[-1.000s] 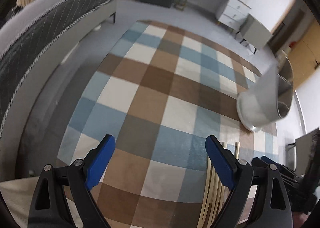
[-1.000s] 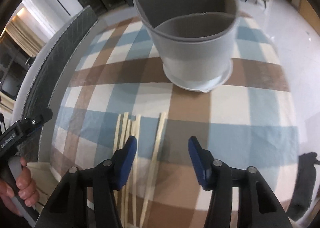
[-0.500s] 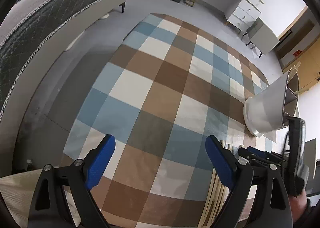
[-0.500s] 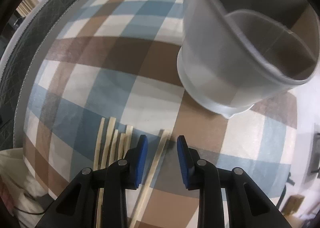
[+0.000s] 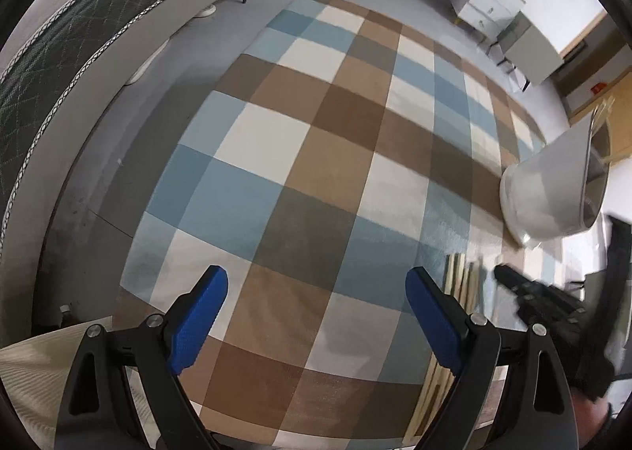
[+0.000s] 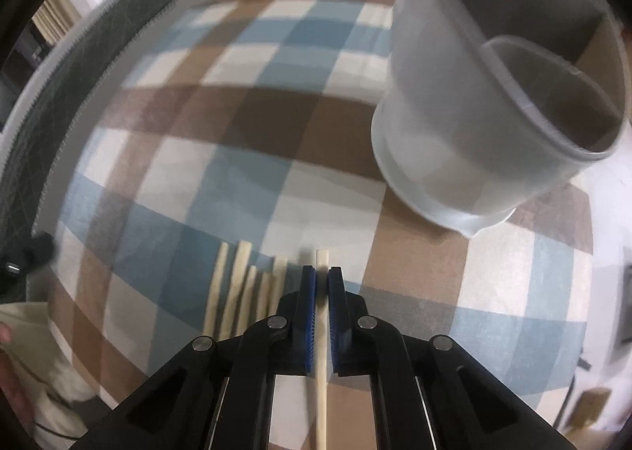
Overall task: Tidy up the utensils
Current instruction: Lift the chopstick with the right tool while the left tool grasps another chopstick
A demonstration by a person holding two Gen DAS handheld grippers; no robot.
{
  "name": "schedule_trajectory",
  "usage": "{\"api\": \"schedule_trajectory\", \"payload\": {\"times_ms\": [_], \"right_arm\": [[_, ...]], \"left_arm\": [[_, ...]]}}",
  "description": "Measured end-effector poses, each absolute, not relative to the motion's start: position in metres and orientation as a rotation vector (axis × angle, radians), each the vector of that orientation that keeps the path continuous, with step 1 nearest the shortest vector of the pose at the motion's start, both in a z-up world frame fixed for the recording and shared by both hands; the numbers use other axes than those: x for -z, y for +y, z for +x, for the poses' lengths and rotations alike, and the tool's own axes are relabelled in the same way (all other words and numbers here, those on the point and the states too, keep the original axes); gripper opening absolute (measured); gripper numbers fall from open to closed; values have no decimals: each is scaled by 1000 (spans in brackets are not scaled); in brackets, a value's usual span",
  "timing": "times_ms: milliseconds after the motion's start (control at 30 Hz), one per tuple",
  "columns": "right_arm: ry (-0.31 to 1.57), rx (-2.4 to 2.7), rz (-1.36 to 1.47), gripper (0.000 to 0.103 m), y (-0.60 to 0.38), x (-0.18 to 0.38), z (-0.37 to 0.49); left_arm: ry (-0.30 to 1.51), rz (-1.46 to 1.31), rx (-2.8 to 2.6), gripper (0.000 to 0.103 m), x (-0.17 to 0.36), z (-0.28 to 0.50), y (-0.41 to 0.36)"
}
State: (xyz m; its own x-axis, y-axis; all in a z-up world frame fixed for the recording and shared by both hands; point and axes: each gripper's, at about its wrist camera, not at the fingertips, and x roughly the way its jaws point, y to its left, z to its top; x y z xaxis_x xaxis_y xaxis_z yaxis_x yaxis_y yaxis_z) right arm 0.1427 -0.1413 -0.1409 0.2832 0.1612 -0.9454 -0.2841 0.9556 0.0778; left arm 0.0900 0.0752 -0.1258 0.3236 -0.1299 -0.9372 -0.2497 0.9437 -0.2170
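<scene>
Right gripper (image 6: 322,284) just closing, clamped on one chopstick (image 6: 322,260) on the checked rug (image 6: 245,189), grey holder (image 6: 474,158) near, left gripper (image 5: 316,304) wide, empty.

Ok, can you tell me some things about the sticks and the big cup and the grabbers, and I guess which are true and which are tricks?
1. The right gripper has its blue pads squeezed on one chopstick. True; its jaws have just been closing.
2. The left gripper is holding a chopstick. False: its jaws stand wide open over the checked rug with nothing between them.
3. The grey holder is lying flat on its side. False: it stands upright on the rug.
4. More chopsticks lie on the rug beside the held one. True.
5. The rug is plain red. False: it has blue, brown and cream squares.
</scene>
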Motion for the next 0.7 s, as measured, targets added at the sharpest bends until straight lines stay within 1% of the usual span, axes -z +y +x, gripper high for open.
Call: {"api": "schedule_trajectory", "payload": {"times_ms": [300, 533, 633, 700], "right_arm": [[1056, -431, 194, 5, -185, 104, 116], [928, -456, 317, 5, -203, 83, 114], [907, -492, 391, 5, -212, 82, 110], [900, -495, 394, 5, -214, 81, 107]], "left_arm": [[1294, -253, 18, 89, 143, 92, 32], [1281, -131, 42, 89, 149, 97, -3], [1224, -70, 27, 89, 146, 98, -14], [1242, -26, 36, 89, 152, 100, -23]]}}
